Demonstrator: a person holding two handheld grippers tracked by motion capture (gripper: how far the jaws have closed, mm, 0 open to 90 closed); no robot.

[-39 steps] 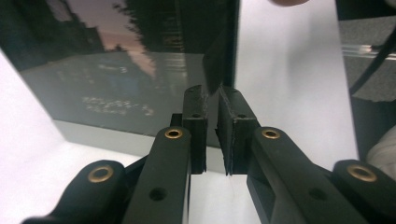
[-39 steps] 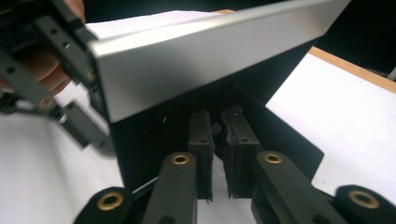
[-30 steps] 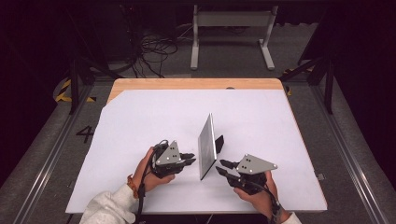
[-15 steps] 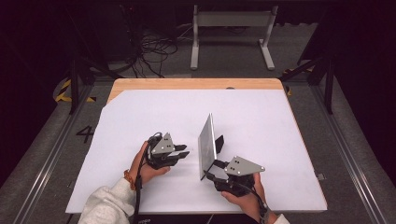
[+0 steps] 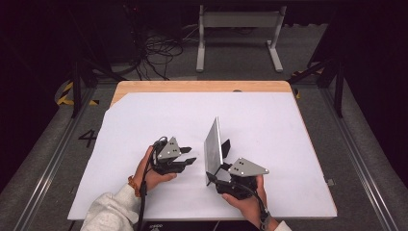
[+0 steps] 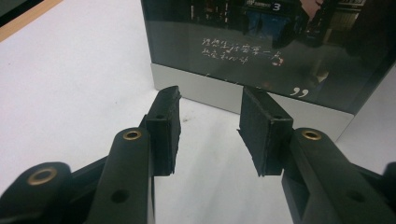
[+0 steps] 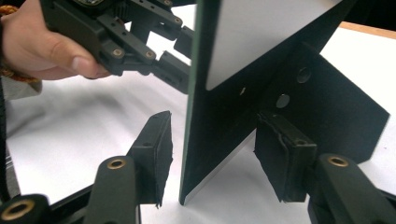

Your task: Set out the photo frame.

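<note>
A: In the high view, where was the picture frame [image 5: 213, 148]?

B: It stood upright on its black easel stand [image 5: 225, 147], near the front of the white sheet [image 5: 144, 115] that covered the bench [image 5: 202, 86]. The left gripper [image 5: 189, 155] lay just beside its glass face with its jaws apart and nothing between them. The right gripper [image 5: 211, 176] sat at the frame's near bottom corner. Both sets of jaws had just been opening.

A: And the left gripper view?

B: The left gripper [image 6: 209, 135] pointed at the frame's dark glass and silver lower border [image 6: 243, 95], its pads [image 6: 163, 130] spread and short of the border, with bare sheet between them.

A: The right gripper view?

B: The right gripper [image 7: 212, 156] straddled the frame's edge [image 7: 194, 116]. One pad [image 7: 156, 154] stood clear on the glass side; the other [image 7: 280, 158] sat against the stand's back or close to it, I couldn't tell which. It wasn't clamped. The left gripper [image 7: 180, 60] hung beyond, near the glass, in the person's hand [image 7: 42, 46].

A: What could have gone wrong?

B: I judged the frame was resting on its stand alone, so a brush from either pad on withdrawal could have tipped or slid it. Nothing else on the sheet stood in the way; the cables [image 5: 159, 48] and a metal stand [image 5: 238, 29] were on the floor, well apart.
</note>
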